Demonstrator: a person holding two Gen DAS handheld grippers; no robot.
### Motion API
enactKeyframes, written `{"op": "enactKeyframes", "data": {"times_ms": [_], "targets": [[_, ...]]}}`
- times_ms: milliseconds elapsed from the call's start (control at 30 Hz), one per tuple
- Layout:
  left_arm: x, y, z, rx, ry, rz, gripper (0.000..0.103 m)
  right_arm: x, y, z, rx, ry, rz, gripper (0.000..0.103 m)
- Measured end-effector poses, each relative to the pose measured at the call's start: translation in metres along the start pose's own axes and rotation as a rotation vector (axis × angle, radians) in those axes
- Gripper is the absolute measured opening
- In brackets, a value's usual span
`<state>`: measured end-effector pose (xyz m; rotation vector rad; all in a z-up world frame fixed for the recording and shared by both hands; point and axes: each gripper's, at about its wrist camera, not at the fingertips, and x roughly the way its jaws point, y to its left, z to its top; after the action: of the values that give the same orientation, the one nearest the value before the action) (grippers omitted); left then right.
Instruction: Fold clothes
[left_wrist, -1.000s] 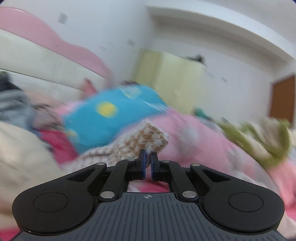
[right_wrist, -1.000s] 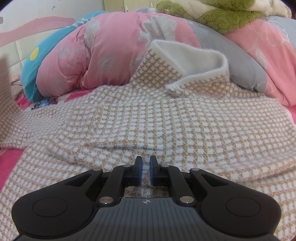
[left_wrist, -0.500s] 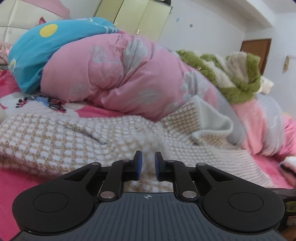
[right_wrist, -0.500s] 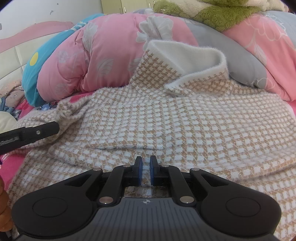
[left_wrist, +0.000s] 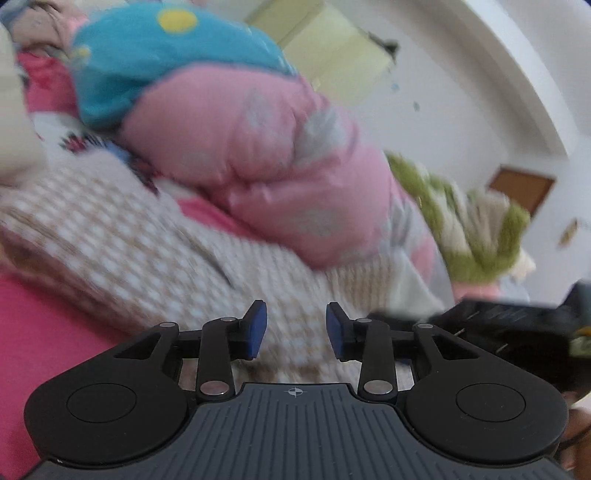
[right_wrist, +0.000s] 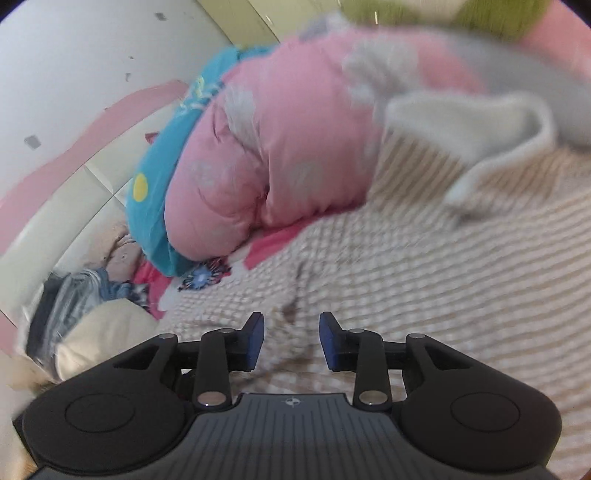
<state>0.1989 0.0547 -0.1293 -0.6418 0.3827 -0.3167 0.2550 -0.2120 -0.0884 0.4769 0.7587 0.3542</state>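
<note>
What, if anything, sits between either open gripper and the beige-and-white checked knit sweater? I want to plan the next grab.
Nothing visible does. The left gripper and right gripper have just been opening, with no fabric pinched, right over the beige-and-white checked knit sweater. The pink quilted duvet lies behind it.

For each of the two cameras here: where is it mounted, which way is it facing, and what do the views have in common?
Left wrist: on the left gripper, looking along its open fingers over the checked sweater; the right gripper's black body shows at the right edge.
Right wrist: on the right gripper, fingers open, tilted down over the sweater's body and white-lined collar.
Shared: sweater, pink quilt, blue pillow.
</note>
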Motion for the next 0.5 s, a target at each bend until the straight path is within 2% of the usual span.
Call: {"op": "enactKeyframes", "data": {"times_ms": [67, 167, 233, 267, 367, 500], "targets": [[-0.004, 0.001, 0.003, -0.003, -0.044, 0.009, 0.035, 0.021, -0.002, 0.006, 0.039, 0.054, 0.01, 0.035], [-0.002, 0.001, 0.003, 0.0, -0.041, 0.018, 0.035, 0.044, 0.0, 0.001, 0.057, 0.118, 0.018, 0.035], [-0.001, 0.001, 0.003, 0.004, -0.038, 0.02, 0.035, 0.053, 0.005, -0.004, 0.034, 0.134, 0.04, 0.026], [-0.002, 0.0, 0.003, 0.013, -0.049, 0.018, 0.035, 0.055, 0.011, -0.006, -0.002, 0.125, 0.042, 0.015], [-0.006, -0.003, 0.002, 0.04, -0.085, 0.014, 0.035, 0.049, 0.019, -0.006, -0.041, 0.076, 0.026, 0.011], [-0.012, -0.012, 0.0, 0.103, -0.12, -0.027, 0.035, 0.01, 0.01, 0.007, -0.045, -0.055, -0.039, 0.011]]}}
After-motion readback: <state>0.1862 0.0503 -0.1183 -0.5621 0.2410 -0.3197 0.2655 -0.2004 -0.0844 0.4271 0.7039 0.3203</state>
